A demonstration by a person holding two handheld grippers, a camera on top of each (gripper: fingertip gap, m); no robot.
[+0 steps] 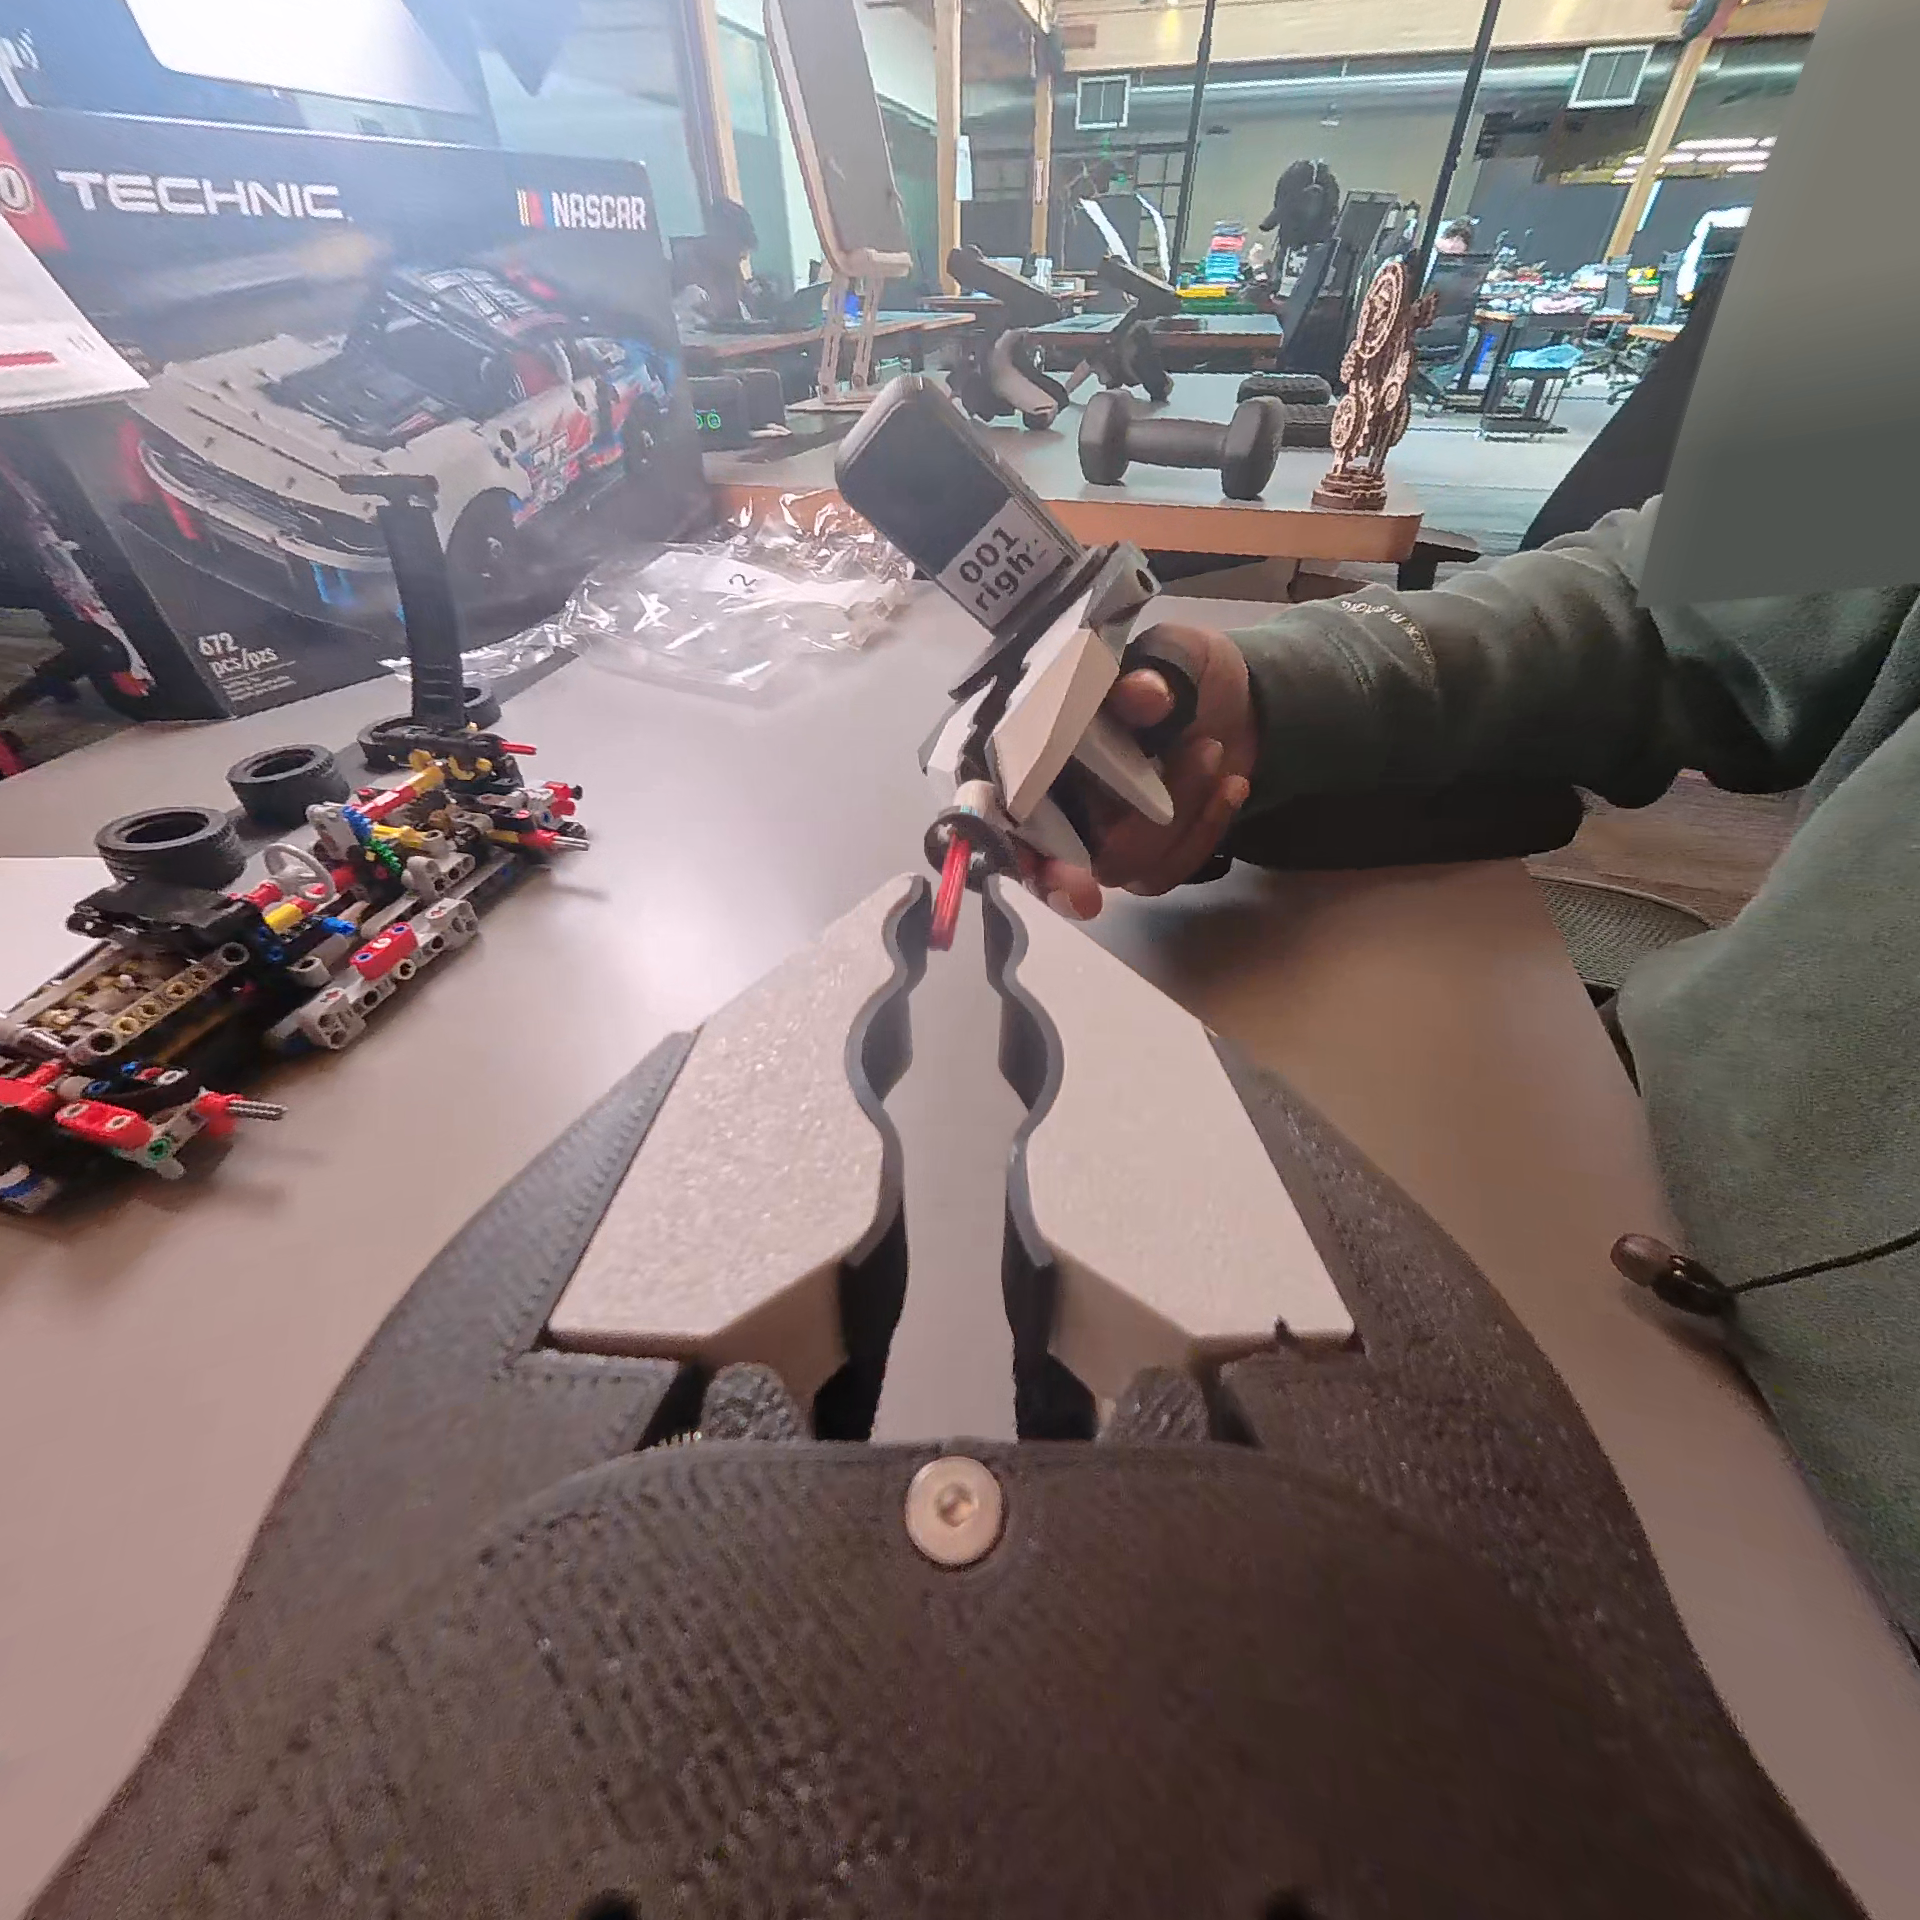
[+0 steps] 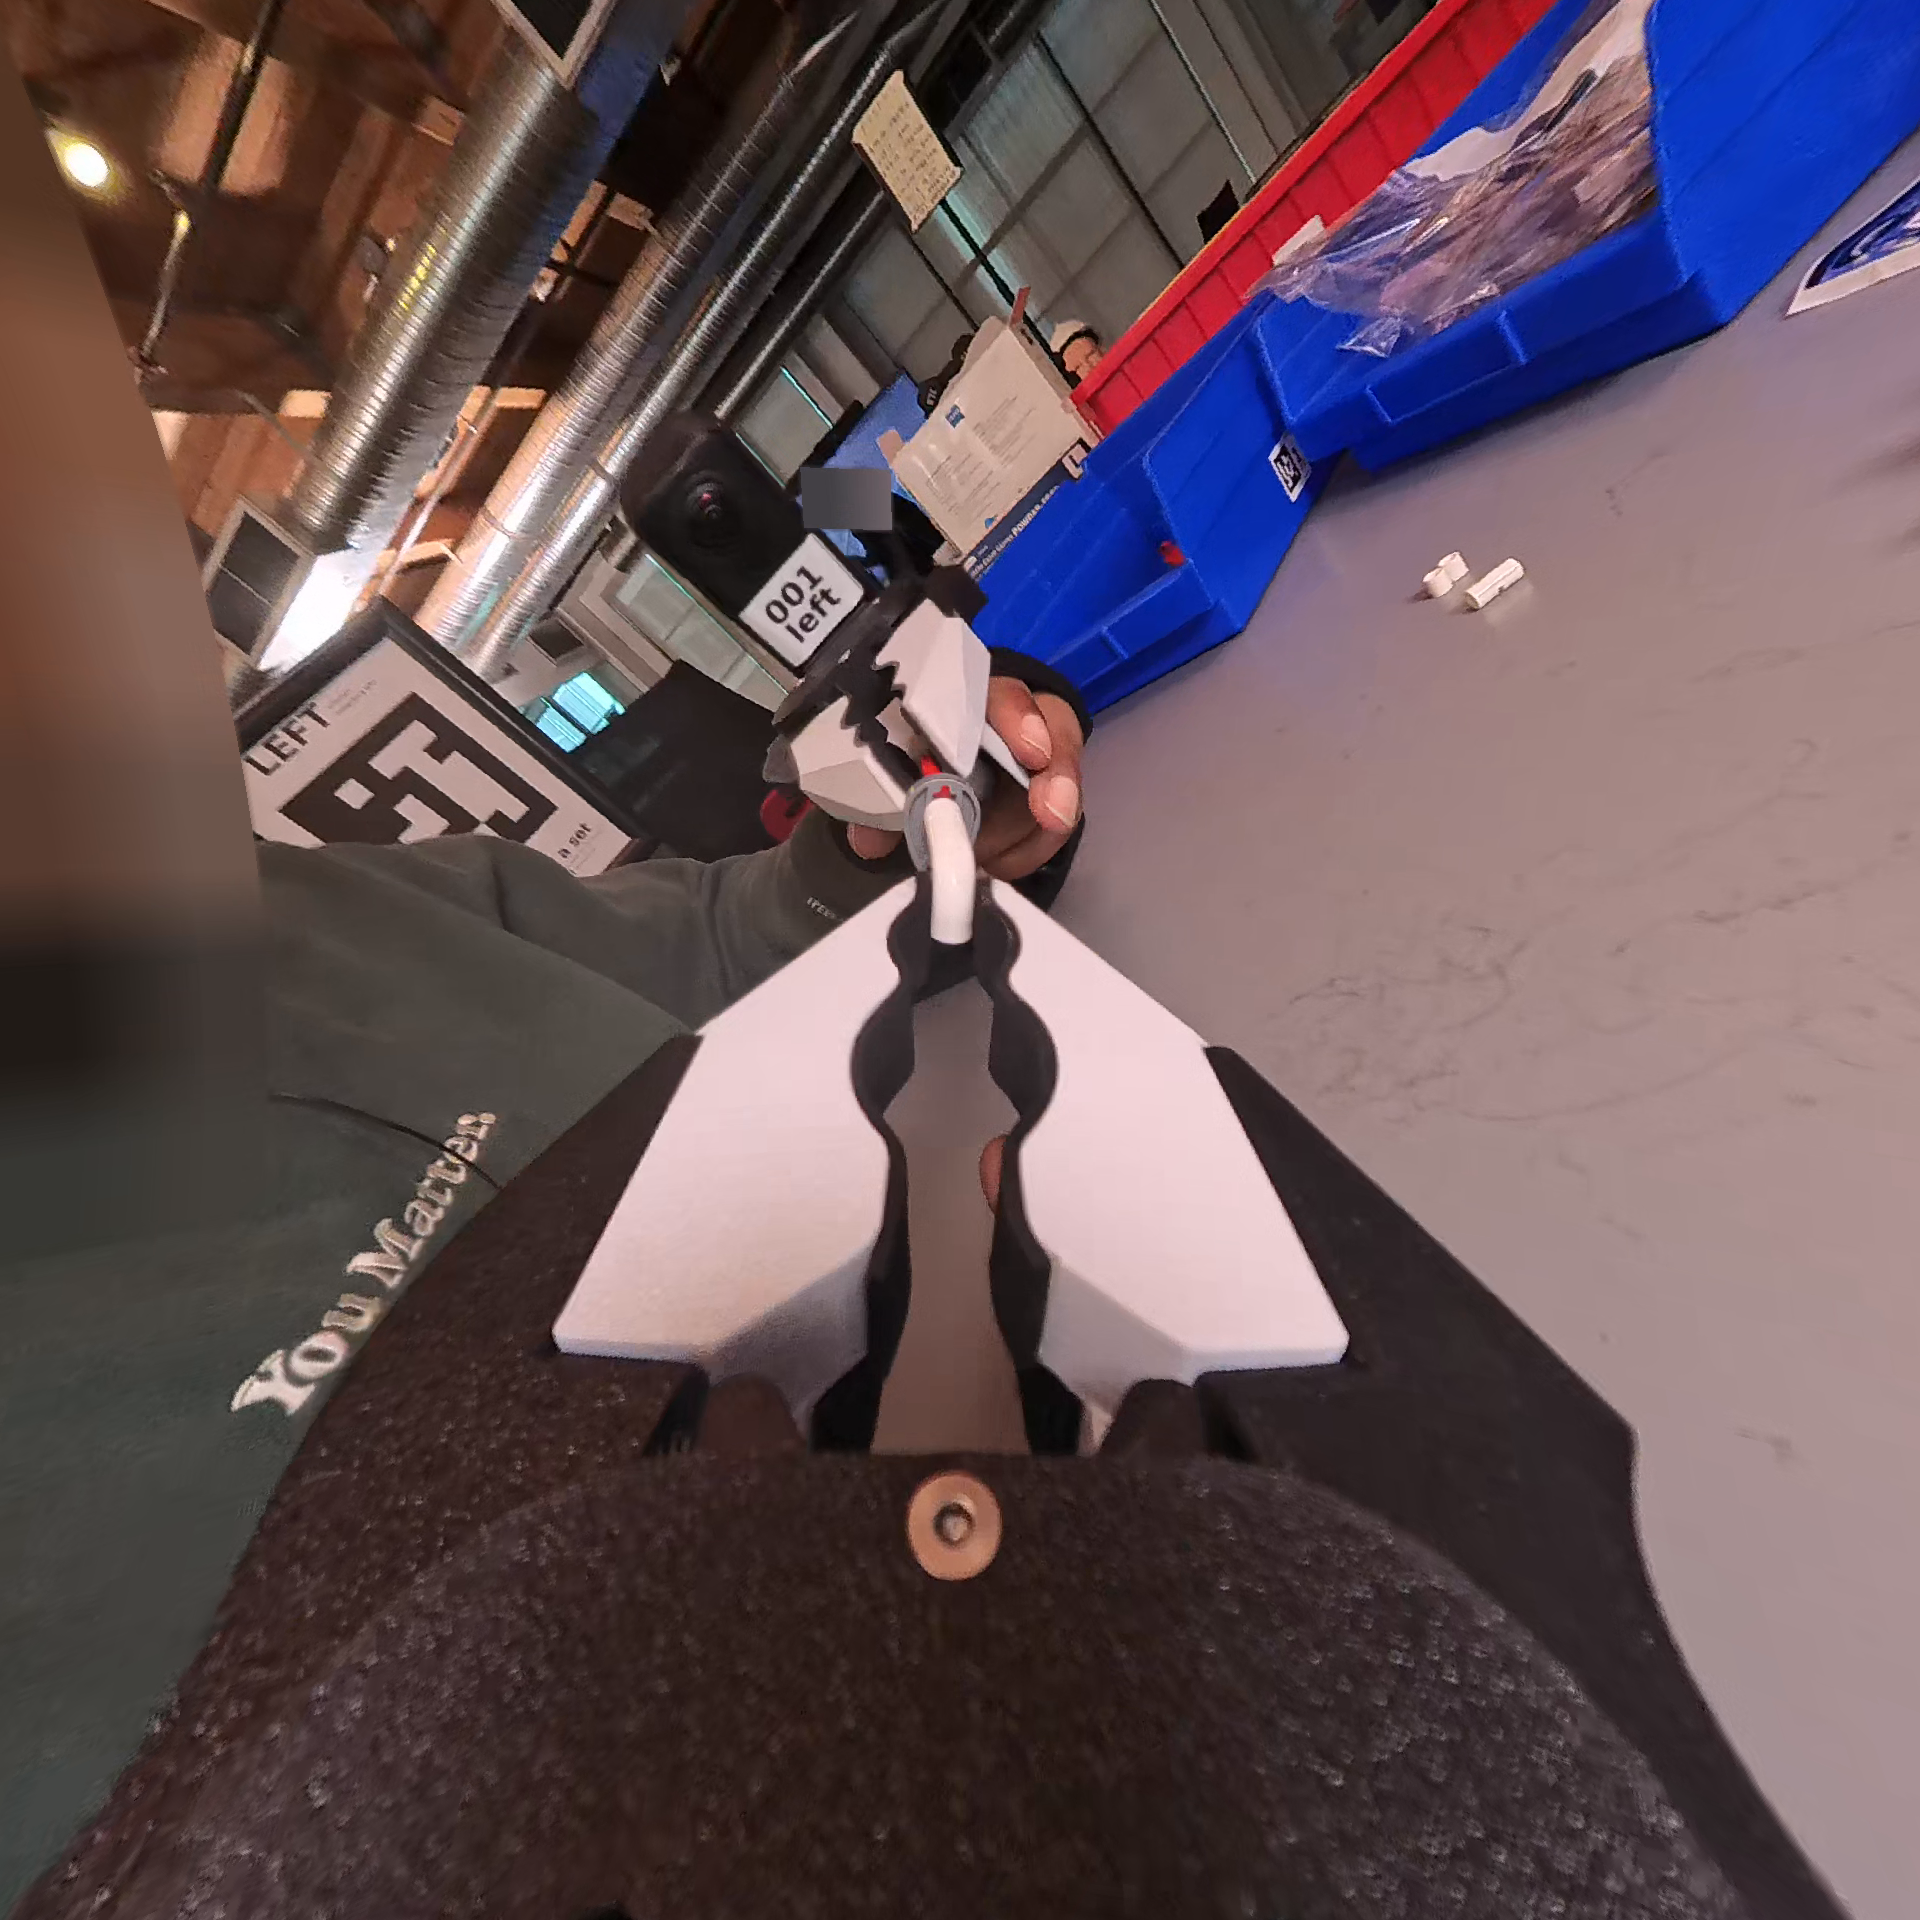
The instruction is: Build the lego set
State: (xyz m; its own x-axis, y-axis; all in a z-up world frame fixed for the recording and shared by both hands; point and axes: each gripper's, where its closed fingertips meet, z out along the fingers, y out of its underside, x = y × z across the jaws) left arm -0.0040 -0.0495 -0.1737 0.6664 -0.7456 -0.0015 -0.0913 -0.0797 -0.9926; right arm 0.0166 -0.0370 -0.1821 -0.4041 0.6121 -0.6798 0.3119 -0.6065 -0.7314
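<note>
Where both tools meet: left gripper (image 1: 951, 914) pinches one red axle (image 1: 951, 894); right gripper (image 2: 951, 925) clamps one white tube (image 2: 951, 883); three loose tyres (image 1: 171, 847) far left.

We see a red axle (image 1: 951, 896) run through a dark round piece (image 1: 961, 836) into a white tube (image 2: 951, 883), held off the table between both grippers' tips.

Model chassis (image 1: 260, 935) blocks left; table (image 2: 1455, 935) open right
</note>
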